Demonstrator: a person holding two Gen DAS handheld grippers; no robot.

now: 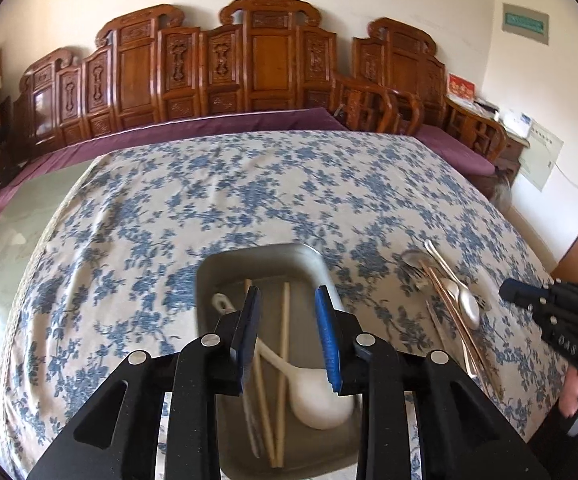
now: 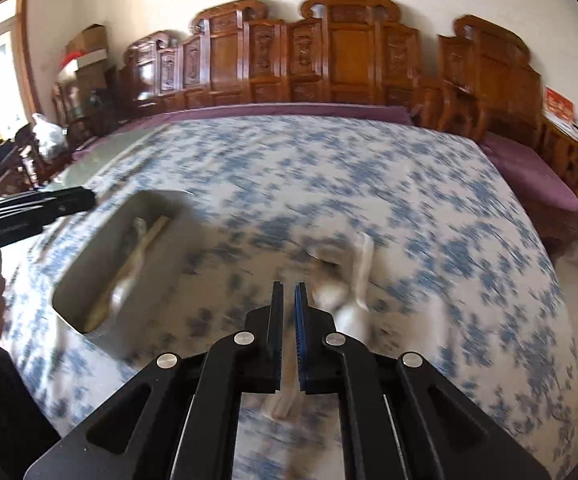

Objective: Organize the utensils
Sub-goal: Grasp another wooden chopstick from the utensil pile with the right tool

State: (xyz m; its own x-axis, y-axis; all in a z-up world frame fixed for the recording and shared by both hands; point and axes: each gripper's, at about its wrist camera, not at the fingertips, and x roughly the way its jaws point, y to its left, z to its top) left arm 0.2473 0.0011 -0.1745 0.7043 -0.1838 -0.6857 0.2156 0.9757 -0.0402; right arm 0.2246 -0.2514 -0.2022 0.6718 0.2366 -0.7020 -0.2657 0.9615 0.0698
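Chopsticks (image 1: 285, 320) and white spoon (image 1: 321, 396) lie in metal tray (image 1: 305, 254); left gripper (image 1: 289, 296) released, right gripper (image 2: 289, 288) clenched empty

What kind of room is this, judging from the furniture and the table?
Probably a living or dining room in a home: a carved wooden bench with purple cushions lines the wall, and a floral tablecloth covers the table holding a utensil tray.

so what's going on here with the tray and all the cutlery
A person is sorting utensils on a floral tablecloth with two handheld grippers. The left gripper hangs open over a metal tray that already holds a white ladle-style spoon and chopsticks. The right gripper, shut with nothing visibly in it, is near a pile of metal spoons and forks beside the tray.
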